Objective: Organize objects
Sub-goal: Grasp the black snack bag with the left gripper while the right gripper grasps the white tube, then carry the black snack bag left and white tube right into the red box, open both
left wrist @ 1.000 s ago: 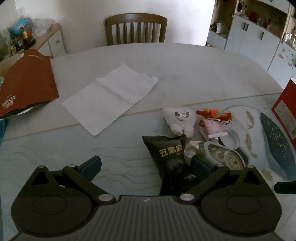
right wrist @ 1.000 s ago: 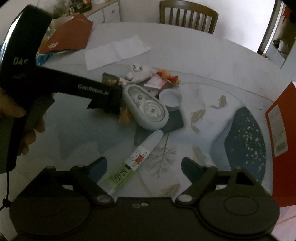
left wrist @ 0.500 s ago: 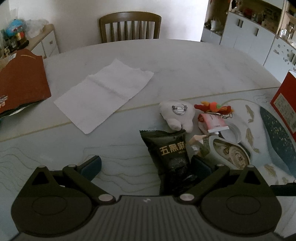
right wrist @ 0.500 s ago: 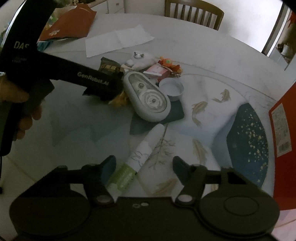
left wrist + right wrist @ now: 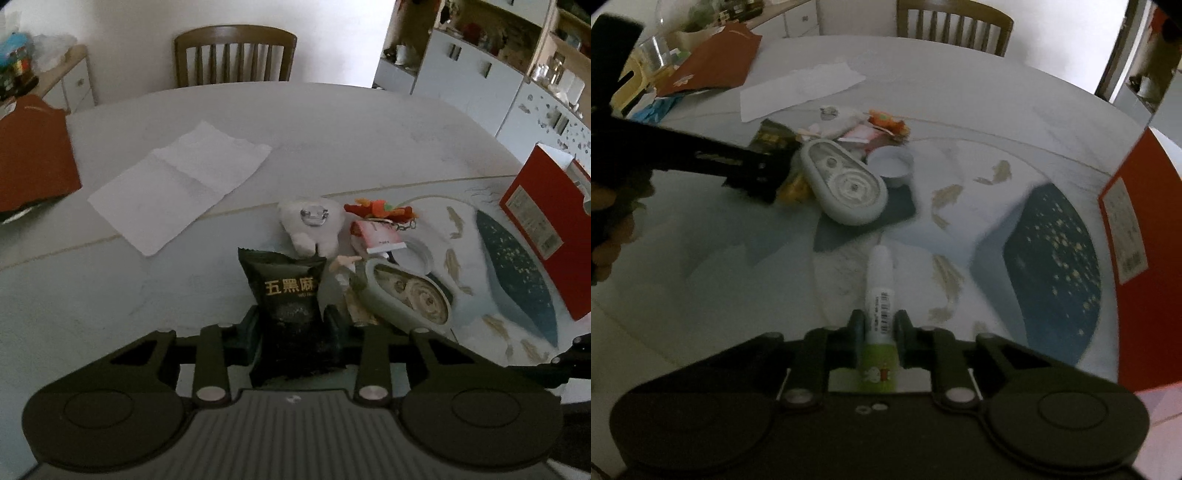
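The left gripper [image 5: 292, 325] is seen drawn in on a black crinkled snack packet with gold characters [image 5: 286, 291], whose lower part is pinched between the two dark fingers [image 5: 251, 328] while its printed top stands out ahead of them. Just ahead and to the right of these fingers a grey oval plastic case with round moulded recesses [image 5: 406, 295] is lying on the pale marble-patterned table [image 5: 110, 295]. Further ahead a white tooth-shaped plush toy [image 5: 312, 225] is set beside a small pink-and-white card packet [image 5: 380, 238].

The right gripper [image 5: 880, 326] is clamped on a white tube with a green lower band and a barcode [image 5: 881, 291]; the tube is held lengthwise between the narrow-set fingers [image 5: 857, 325], its rounded white end pointing forward. Ahead and to the left, the same grey case [image 5: 846, 184] is seen, with a white shallow round lid [image 5: 891, 164] just beyond it.
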The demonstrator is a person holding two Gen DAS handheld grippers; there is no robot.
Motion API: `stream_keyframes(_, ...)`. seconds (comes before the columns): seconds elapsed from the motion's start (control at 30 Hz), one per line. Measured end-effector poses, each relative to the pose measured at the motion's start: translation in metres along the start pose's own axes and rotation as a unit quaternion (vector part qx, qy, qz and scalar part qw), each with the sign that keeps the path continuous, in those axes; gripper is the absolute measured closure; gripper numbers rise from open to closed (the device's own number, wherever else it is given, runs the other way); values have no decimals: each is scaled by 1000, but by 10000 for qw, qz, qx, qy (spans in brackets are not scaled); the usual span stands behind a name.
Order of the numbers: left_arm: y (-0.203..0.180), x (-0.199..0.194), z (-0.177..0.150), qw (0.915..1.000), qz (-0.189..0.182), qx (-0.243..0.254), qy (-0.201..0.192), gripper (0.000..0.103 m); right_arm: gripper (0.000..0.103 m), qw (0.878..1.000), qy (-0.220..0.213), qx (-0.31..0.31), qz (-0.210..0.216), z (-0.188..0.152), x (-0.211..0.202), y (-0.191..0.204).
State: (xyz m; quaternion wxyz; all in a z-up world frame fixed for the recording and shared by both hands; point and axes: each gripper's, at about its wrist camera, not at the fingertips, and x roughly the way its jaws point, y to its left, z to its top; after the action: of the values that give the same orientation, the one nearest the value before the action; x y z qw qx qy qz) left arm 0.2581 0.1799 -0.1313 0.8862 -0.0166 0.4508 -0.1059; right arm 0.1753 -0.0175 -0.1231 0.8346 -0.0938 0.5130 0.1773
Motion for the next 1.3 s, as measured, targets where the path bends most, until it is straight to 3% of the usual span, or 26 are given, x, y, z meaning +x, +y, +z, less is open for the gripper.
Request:
stream_keyframes(0.43, -10, -39, -40, 9981, -32, -609, 94, 71, 87, 9981, -210, 551, 184, -31, -36, -39)
stream_keyframes(0.63, -31, -66, -54, 9978, -168, -634, 82, 71, 87, 9967, -438, 627, 285, -39, -57, -54)
stream_keyframes(0.97, -93, -87, -51, 9969, -642, -445, 97, 71, 87, 9953, -643, 634, 352, -50, -91, -83)
stream_keyframes(1.3, -164, -85, -28, 9951, -983, -83, -22, 71, 87, 9922, -835, 898, 216, -62, -121, -140)
